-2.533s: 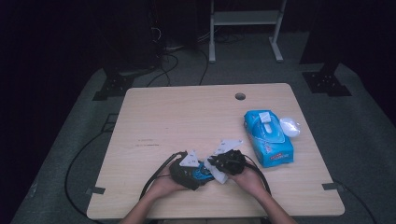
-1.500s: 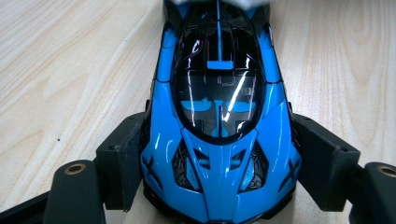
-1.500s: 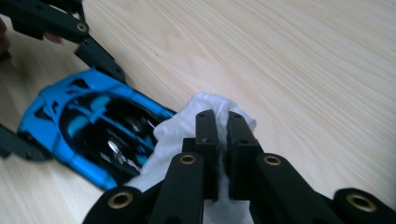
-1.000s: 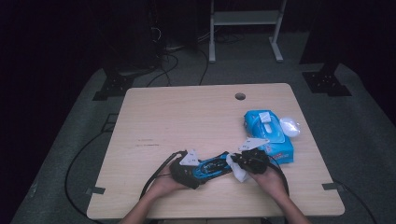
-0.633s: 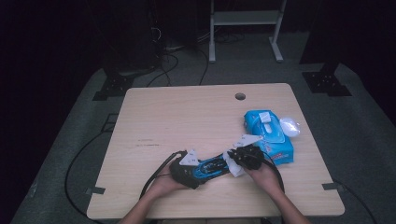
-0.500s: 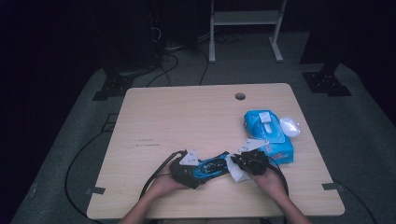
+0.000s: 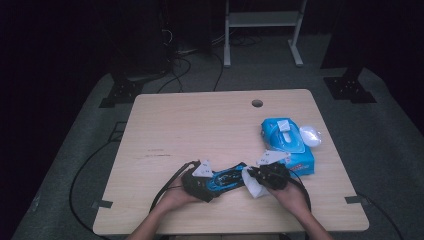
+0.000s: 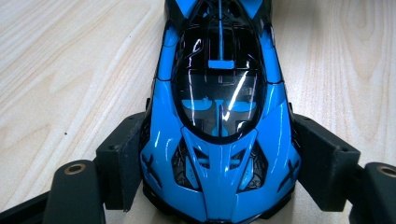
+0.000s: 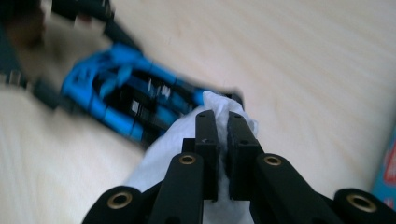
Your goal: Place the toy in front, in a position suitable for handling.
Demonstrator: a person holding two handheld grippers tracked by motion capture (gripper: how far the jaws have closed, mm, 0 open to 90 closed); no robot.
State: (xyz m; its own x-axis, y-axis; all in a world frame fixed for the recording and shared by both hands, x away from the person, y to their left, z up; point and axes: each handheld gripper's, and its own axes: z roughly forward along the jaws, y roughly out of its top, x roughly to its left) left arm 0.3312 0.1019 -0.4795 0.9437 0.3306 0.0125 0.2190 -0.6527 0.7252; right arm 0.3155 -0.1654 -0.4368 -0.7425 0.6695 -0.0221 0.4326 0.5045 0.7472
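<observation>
A glossy blue and black toy car lies on the wooden table near its front edge. My left gripper is shut on the car, its black pads pressing both flanks at one end. My right gripper is shut on a white wipe; in the right gripper view the wipe bulges out around the closed fingertips and touches the near end of the blurred car.
A blue pack of wipes lies at the right of the table, with a small white object beside it. A cable hole sits near the far edge. Cables trail off the front.
My right gripper swung out toward the wipes pack and has come back a little to the car's end with the wipe. The left gripper and the car have kept still.
</observation>
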